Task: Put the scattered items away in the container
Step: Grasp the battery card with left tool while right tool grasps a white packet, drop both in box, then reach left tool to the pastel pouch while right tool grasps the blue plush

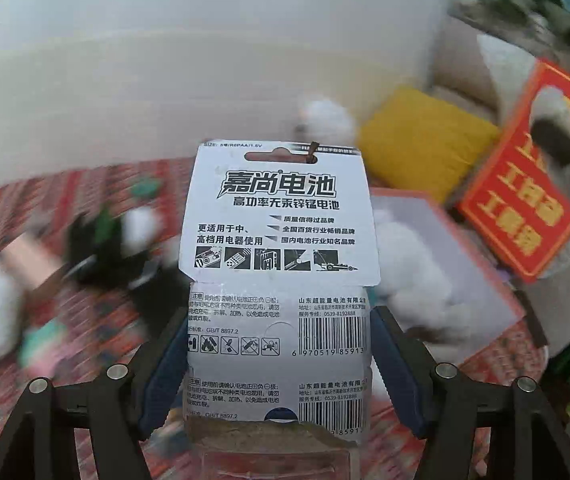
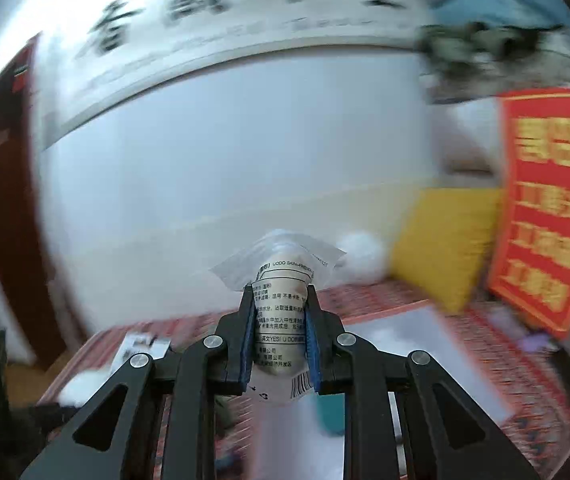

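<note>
My left gripper (image 1: 279,344) is shut on a battery pack (image 1: 279,224), a white printed card held upright with its lower edge torn. To its right lies the container (image 1: 469,260), a shallow red-rimmed box with a pale floor and white fluffy stuff inside. Blurred scattered items (image 1: 101,248), black, green, white and pink, lie on the patterned cloth at the left. My right gripper (image 2: 279,312) is shut on a clear plastic packet (image 2: 281,280) with a printed label, held above the table. The same box (image 2: 437,352) shows low at the right in the right wrist view.
A yellow cushion (image 1: 425,144) and a red sign with yellow characters (image 1: 525,184) stand behind the box. A white wall backs the table. In the right wrist view a dark wooden door frame (image 2: 9,216) is at the left and another battery card (image 2: 141,346) lies on the cloth.
</note>
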`<state>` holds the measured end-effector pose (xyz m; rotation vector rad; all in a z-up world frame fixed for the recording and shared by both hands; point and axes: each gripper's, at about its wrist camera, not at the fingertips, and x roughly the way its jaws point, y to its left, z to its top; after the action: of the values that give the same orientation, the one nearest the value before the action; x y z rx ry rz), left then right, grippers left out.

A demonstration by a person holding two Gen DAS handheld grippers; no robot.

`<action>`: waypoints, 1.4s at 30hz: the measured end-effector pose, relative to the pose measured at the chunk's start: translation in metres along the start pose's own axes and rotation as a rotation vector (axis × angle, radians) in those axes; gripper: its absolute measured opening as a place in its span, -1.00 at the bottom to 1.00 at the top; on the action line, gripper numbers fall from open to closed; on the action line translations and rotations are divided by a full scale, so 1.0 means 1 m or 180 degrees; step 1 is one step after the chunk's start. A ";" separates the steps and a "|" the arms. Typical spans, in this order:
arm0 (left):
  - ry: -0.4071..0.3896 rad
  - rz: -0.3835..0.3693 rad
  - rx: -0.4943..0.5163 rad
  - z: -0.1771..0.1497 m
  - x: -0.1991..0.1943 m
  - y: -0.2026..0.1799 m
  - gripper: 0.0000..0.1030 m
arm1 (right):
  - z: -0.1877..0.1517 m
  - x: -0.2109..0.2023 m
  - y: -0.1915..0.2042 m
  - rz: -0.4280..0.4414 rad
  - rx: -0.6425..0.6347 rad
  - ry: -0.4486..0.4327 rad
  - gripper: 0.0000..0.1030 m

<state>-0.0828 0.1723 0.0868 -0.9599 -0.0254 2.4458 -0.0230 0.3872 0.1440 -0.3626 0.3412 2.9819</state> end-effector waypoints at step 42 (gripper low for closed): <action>0.0656 0.1113 -0.1086 -0.117 0.046 0.245 0.82 | -0.221 0.129 0.146 0.1004 -0.0017 0.2862 0.70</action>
<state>-0.1471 -0.0385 -0.0784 -1.4700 -0.2273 2.6962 -0.1196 0.2051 -0.0669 -1.7899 0.4909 2.8898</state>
